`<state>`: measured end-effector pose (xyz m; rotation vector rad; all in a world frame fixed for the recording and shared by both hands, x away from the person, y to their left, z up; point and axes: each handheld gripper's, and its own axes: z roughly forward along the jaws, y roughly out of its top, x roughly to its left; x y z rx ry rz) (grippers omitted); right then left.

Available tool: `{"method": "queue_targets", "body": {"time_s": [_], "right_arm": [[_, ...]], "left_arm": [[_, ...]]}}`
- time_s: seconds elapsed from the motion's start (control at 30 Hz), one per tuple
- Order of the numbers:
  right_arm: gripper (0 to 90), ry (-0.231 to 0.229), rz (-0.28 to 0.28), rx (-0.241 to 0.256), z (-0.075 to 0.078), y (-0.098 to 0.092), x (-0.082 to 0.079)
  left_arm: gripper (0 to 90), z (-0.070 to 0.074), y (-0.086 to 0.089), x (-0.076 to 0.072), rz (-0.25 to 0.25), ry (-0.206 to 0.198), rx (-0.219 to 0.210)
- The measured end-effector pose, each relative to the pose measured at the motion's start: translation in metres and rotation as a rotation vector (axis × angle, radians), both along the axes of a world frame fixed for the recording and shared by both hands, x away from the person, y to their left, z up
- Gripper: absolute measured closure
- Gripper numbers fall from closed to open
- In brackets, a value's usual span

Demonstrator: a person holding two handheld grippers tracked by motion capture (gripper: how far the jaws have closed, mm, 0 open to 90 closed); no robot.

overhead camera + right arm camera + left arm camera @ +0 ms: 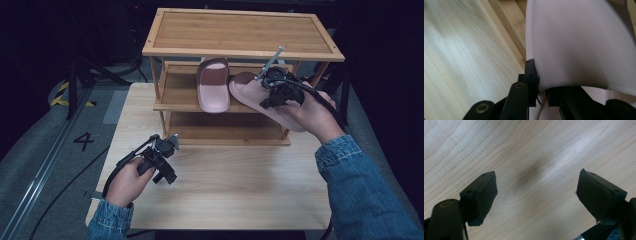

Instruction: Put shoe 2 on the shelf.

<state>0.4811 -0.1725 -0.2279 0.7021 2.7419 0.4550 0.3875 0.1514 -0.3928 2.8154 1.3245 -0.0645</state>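
A pink slipper (213,84) lies on the middle shelf of a bamboo shoe rack (243,50). A second pink slipper (250,90) hangs tilted at the rack's right front, its toe toward the shelf. My right gripper (272,92) is shut on this slipper's strap (579,42), which sits between the black jaws in the right gripper view. My left gripper (167,167) hovers low over the table's left front. Its jaws stand wide apart over bare wood, one pad (482,195) at the left and the other pad (596,195) at the right, with nothing between them.
The rack stands at the back of the light wooden table (225,190), with a lower shelf (225,132) and a top board. Beyond the table's left edge are grey floor and a metal rail (45,165). A dark tripod leg (75,85) stands at far left.
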Motion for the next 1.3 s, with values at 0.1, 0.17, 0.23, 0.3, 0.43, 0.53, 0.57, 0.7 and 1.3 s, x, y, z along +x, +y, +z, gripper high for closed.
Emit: {"method": "queue_targets", "body": {"time_s": [0.1,0.17,0.23,0.3,0.43,0.53,0.57,0.7,1.3], "right_arm": [[81.5,-0.03,0.008,-0.023,-0.002,0.002,0.002],[81.2,-0.037,0.018,-0.03,-0.004,0.003,0.003],[79.6,-0.041,0.02,-0.028,-0.005,0.004,0.004],[73.4,-0.069,0.006,-0.037,-0.005,0.004,0.003],[61.8,-0.111,-0.046,-0.05,-0.006,0.006,0.001],[55.1,-0.151,-0.073,-0.056,-0.005,0.005,-0.002],[54.1,-0.157,-0.069,-0.053,-0.003,0.004,-0.004],[51.1,-0.166,-0.076,-0.019,0.004,-0.002,-0.013],[63.7,-0.114,-0.301,0.072,0.023,-0.095,-0.039]], "left_arm": [[17.6,0.0,-0.001,0.0,-0.001,-0.003,-0.001],[17.6,0.0,0.0,0.0,-0.001,-0.002,-0.003],[17.6,0.0,0.0,0.0,0.001,-0.003,-0.003],[17.5,0.0,0.0,0.0,-0.002,0.0,-0.001],[17.6,0.0,0.0,0.0,-0.002,0.002,-0.002],[17.7,0.0,-0.002,0.001,0.0,0.0,-0.003],[17.7,0.001,-0.003,0.002,-0.003,-0.006,-0.003],[17.2,0.003,-0.007,0.005,-0.016,-0.005,-0.011],[17.6,0.003,-0.026,0.02,-0.048,0.018,-0.011]]}}
